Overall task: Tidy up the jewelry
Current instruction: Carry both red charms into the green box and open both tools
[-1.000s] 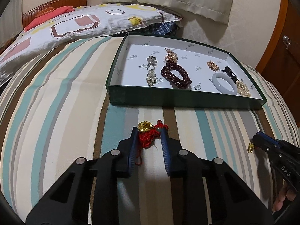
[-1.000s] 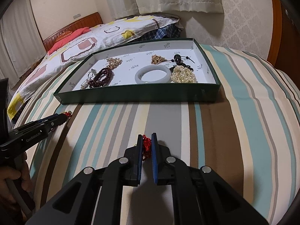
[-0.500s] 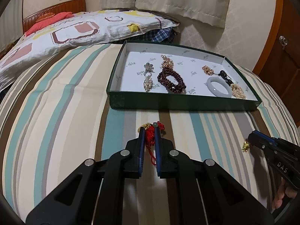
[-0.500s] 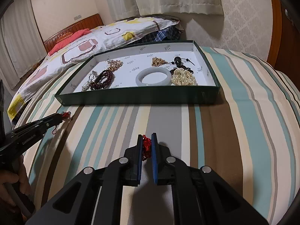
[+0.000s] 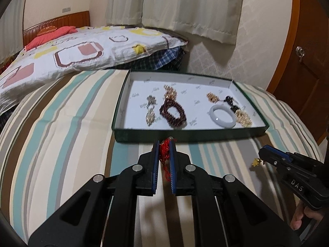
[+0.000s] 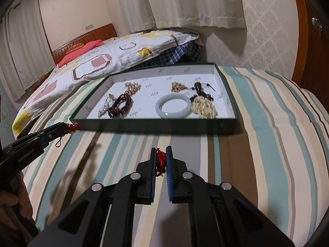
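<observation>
Bedroom, striped bed cover (image 5: pixel 67 123) underfoot, curtains and patterned quilt behind. Green tray (image 5: pixel 185 136) sits on the cover ahead, holding a dark bead bracelet (image 5: pixel 173 114), white bangle (image 5: pixel 223 117), pearl cluster (image 6: pixel 204 107) and small gold pieces. My left gripper (image 5: pixel 164 156), jaws nearly closed, clamps a red cord charm (image 5: pixel 165 151) just short of the tray's front wall. My right gripper (image 6: pixel 160 160), jaws likewise nearly closed, pinches a second red cord charm (image 6: pixel 160 161) above the cover, a gold bead hanging below its tip
</observation>
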`<state>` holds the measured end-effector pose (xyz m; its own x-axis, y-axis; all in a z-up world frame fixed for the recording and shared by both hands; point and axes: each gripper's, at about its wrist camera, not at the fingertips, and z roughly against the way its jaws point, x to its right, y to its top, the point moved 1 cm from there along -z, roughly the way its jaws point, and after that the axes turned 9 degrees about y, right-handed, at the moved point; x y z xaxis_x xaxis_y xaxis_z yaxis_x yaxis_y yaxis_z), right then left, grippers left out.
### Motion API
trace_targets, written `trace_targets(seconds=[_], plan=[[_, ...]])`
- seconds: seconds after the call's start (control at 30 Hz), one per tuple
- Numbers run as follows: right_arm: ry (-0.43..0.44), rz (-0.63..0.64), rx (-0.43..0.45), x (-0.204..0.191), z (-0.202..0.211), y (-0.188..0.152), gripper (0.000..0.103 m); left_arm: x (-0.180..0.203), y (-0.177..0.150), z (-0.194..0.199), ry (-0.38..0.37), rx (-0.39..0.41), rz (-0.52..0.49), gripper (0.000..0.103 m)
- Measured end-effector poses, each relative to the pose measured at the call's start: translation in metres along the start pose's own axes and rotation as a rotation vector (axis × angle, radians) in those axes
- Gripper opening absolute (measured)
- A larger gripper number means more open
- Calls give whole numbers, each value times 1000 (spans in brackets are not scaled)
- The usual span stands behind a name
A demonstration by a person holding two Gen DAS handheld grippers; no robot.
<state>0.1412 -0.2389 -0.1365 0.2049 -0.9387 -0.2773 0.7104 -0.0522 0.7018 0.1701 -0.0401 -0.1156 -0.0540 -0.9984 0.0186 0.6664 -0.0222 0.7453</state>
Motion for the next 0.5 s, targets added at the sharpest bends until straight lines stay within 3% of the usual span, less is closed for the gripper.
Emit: trace_targets(seconds=[0.5], plan=[[10, 63, 105, -18, 7, 46, 9, 8, 44, 15, -29, 115, 18, 10]])
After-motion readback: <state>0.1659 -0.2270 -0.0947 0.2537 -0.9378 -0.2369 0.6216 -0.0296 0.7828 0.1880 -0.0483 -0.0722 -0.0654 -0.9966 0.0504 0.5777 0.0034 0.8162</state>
